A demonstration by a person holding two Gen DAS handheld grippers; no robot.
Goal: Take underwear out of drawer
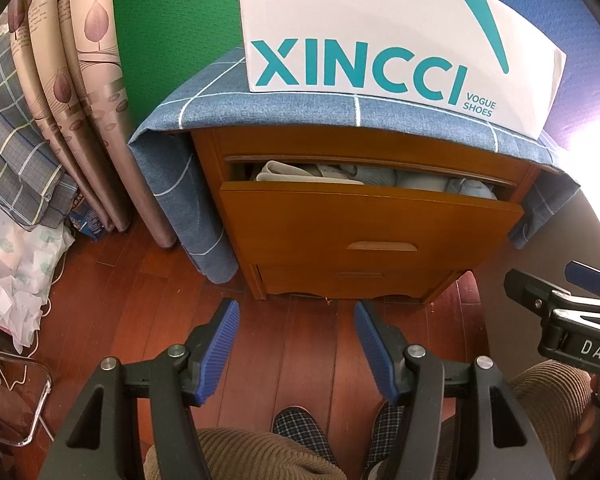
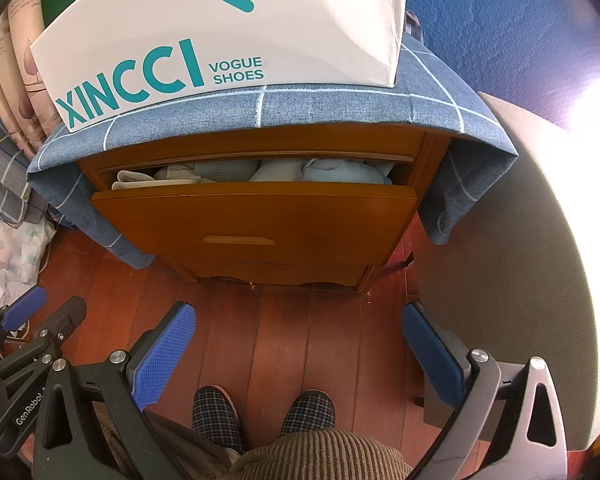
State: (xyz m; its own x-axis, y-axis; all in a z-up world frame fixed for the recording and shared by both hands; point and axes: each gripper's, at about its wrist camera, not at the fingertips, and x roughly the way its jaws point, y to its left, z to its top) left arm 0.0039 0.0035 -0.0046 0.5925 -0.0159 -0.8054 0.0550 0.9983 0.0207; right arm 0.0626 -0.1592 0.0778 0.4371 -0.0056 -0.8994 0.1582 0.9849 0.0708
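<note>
A: Starting with the left wrist view, the left gripper [image 1: 296, 344] hangs over the red wooden floor [image 1: 284, 344] with its blue pads [image 1: 220, 348] parted and nothing between them; released, touching nothing.

B: And the drawer?

A: The top drawer [image 1: 364, 216] of the wooden nightstand [image 1: 340, 280] stands pulled partway out, well ahead of the fingers. Folded underwear [image 1: 300, 174], pale blue and cream, lies inside in a row that runs side to side along the drawer's width. Which way any single piece points, I cannot tell. At the right edge the right gripper [image 1: 580, 284] pokes in.

B: Over to the right wrist view.

A: Here the right gripper [image 2: 300, 352] spreads wider, pads [image 2: 164, 356] far apart, empty, above the floor [image 2: 284, 320] and the person's checked slippers [image 2: 216, 412]. The left gripper [image 2: 24, 312] shows at the lower left.

B: Same drawer?

A: Same drawer [image 2: 260, 216], front tilted toward us, the underwear [image 2: 284, 172] packed behind its top edge, long axis again across. A white shoe bag [image 2: 220, 32] sits on the blue checked cloth [image 2: 340, 108] covering the nightstand [image 2: 280, 268] top.
</note>
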